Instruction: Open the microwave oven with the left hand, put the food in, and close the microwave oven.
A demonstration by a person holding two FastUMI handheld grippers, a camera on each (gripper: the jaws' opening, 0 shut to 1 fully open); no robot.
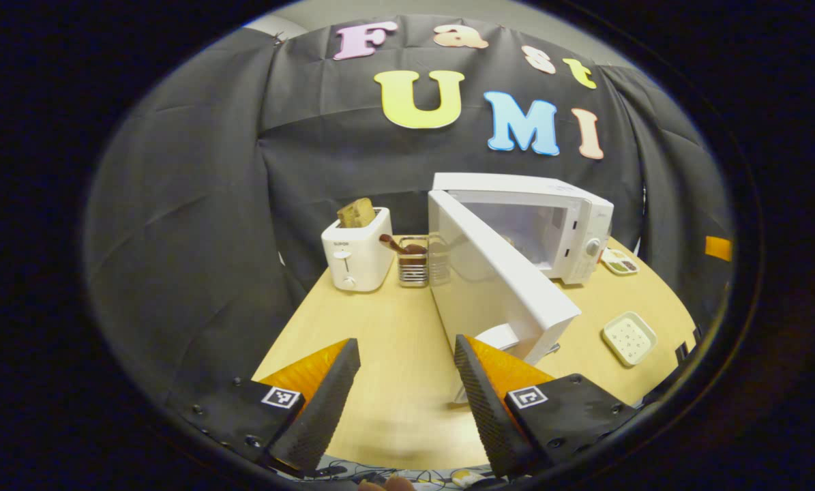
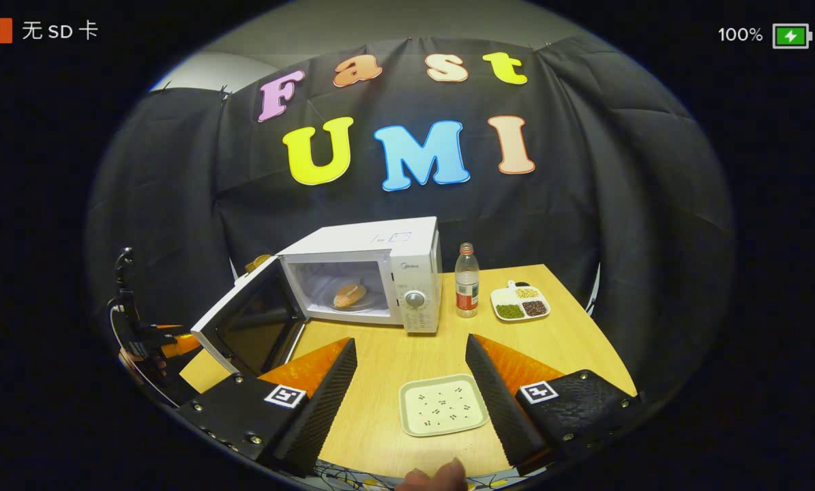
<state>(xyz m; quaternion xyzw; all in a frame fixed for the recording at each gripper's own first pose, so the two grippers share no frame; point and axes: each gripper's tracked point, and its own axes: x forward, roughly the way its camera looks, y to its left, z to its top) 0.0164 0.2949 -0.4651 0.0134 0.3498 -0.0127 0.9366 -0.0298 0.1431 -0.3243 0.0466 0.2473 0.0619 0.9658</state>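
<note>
In the left gripper view, the left gripper (image 1: 407,382) has its jaws spread wide with nothing between them but bare wooden table (image 1: 393,341). Just ahead of its right-hand finger, the free edge of the microwave door (image 1: 489,279) reaches close to that fingertip, though contact cannot be made out. The door stands swung well open, running back from the jaws to the microwave (image 1: 543,218) beyond, whose cavity is exposed. Ahead of the left-hand finger, farther up the table, stands a white toaster (image 1: 356,256) with a slice of bread (image 1: 357,213) sticking up from its slot. Between the toaster and the door's hinge side sits a clear holder (image 1: 414,262) with brown utensils in it. Off to the right of the jaws, past the door, lies a pale square plate (image 1: 629,337).

In the right gripper view, the right gripper (image 2: 410,378) is likewise parted wide and holds nothing. The same square plate (image 2: 443,404), empty apart from dark specks, lies on the table (image 2: 584,341) directly between its two fingers, touching neither as far as can be seen. Straight ahead of the jaws, the microwave (image 2: 380,273) faces them with its door (image 2: 250,324) hanging open to the left. The food (image 2: 349,295), a browned bread-like piece, rests inside the cavity on the turntable. Just right of the microwave stands a clear bottle (image 2: 466,279), and beyond that a white divided dish (image 2: 520,303) holding small heaps of beans. Far left of the jaws, past the open door, the other gripper (image 2: 168,344) and its cabling show at the table's edge.
</note>
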